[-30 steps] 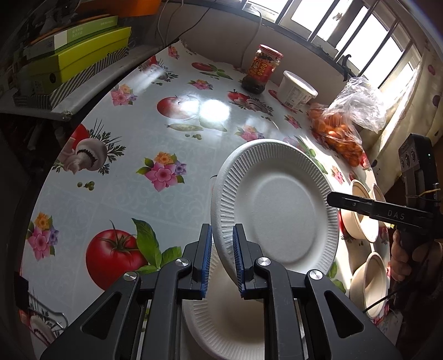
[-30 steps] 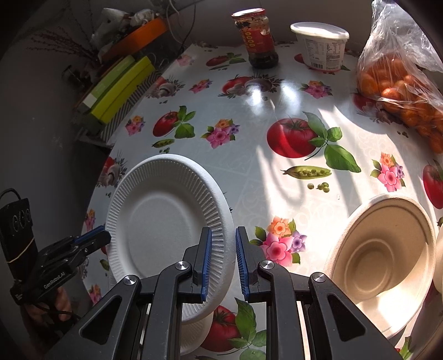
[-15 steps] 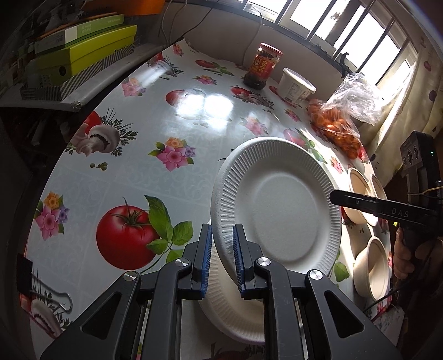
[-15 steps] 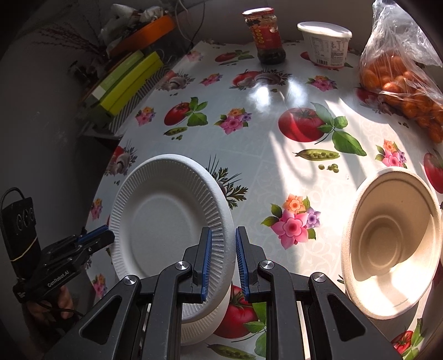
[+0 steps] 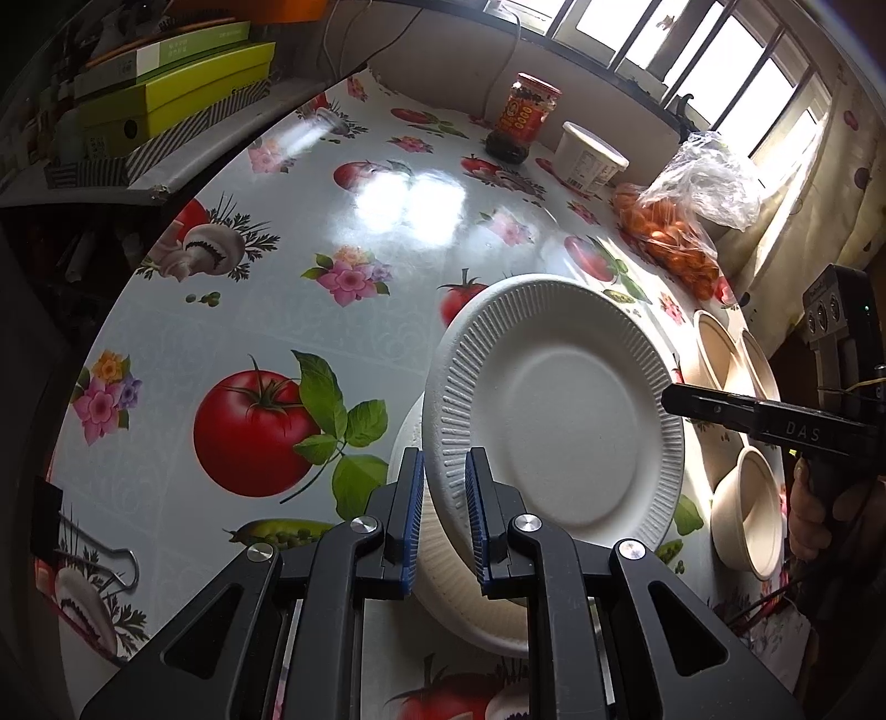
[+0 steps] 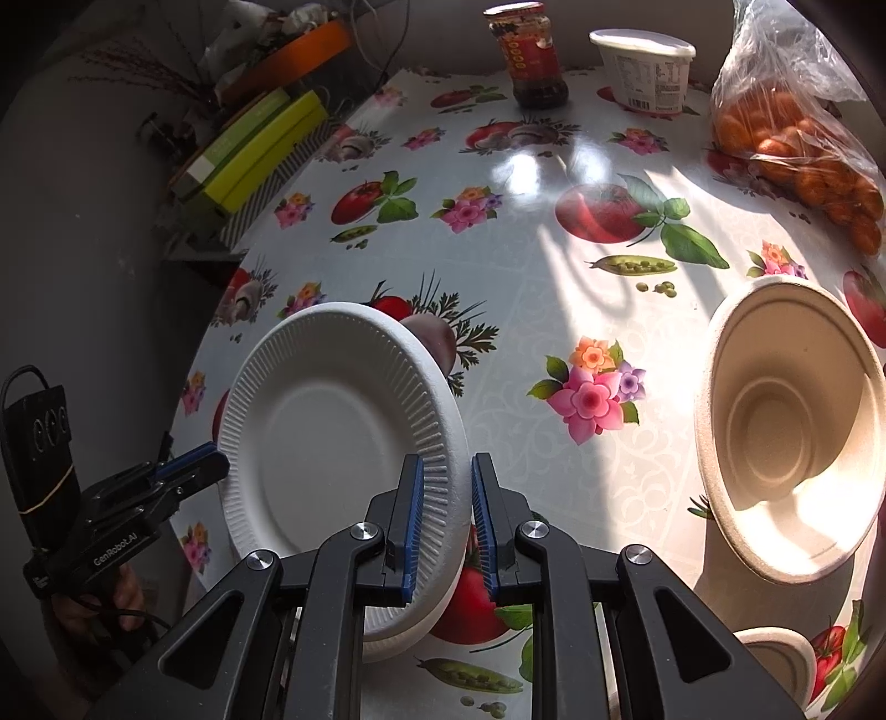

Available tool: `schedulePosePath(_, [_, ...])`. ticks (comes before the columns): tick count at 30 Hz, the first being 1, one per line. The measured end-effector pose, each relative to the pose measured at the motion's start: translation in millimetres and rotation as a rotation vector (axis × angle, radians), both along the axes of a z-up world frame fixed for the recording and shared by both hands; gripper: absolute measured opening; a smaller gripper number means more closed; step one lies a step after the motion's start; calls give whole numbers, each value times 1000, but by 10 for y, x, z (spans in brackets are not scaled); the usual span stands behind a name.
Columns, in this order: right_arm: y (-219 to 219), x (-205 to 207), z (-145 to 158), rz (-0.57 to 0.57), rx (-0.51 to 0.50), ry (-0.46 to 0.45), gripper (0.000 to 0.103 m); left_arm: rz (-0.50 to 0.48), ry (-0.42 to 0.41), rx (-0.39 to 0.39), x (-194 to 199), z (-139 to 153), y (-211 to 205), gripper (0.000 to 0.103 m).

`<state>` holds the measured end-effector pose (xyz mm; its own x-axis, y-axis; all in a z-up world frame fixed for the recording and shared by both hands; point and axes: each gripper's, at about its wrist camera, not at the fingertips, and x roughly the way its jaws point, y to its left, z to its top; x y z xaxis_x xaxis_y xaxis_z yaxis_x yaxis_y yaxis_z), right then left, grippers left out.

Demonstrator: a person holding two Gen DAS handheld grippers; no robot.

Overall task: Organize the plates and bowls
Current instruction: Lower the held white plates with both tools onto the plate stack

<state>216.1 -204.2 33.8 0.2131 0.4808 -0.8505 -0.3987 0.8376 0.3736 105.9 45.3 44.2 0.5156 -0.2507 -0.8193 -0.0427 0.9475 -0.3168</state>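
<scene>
Holding: both tongs pinch one white paper plate by its fluted rim, one on each side, tilted above the bench.
Left tongs (image 5: 444,515): nearly closed, blue pads on either face of the rim at the plate's near-left side.
Right tongs (image 6: 447,518): equally narrow, clamped on the opposite rim; from the left wrist view only their black tip shows at the plate's far side.
Paper plate (image 5: 559,412): lifted and canted, its face turned toward the left camera; it hangs over the bench's near edge, directly above the stack.
Plate stack (image 5: 470,603): more white plates lying flat beneath, partly hidden; I cannot count them.
Bowls: a large tan bowl (image 6: 792,426) sits toward the bench's right edge, with smaller bowls (image 5: 747,515) near it, apart from the plates.
Handling, as I judge it: very light, thin pressed paper, so it flexes and can crease if squeezed hard; the ribbed rim is the stiffest part and gives the pads some bite.
Where to grip: on the rim ribs, shallow, with opposed holds to stop it flopping.
Risk: uneven release could let it slide off-centre on the stack.
Background: jar (image 6: 526,52), white tub (image 6: 645,69), bagged orange fruit (image 6: 797,144) along the far edge.
</scene>
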Motion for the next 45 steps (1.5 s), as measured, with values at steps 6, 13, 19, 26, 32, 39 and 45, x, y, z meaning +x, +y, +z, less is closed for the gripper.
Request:
schedulePosePath(6, [-16, -74, -55, 1, -4, 10, 18, -7, 20, 6, -59, -57, -30, 16])
schedulePosePath(13, [-29, -126, -102, 3, -5, 22, 17, -10, 24, 4, -102, -54, -38, 16])
schedulePosePath(19, [-20, -161, -151, 7, -10, 31, 18, -15, 33, 9, -130, -60, -44, 16])
schedulePosePath(26, [52, -180, -187, 20, -34, 23, 18, -4, 43, 13, -148, -104, -30, 16])
schedulePosePath(32, [79, -182, -222, 25, -38, 26, 18, 5, 55, 10, -139, -139, -12, 16])
schedulePosePath(39, [90, -174, -241, 25, -41, 25, 18, 9, 61, 2, -136, -161, 2, 16])
schedulePosePath(45, [91, -177, -241, 25, -41, 25, 18, 5, 65, 1, -117, -167, 12, 16])
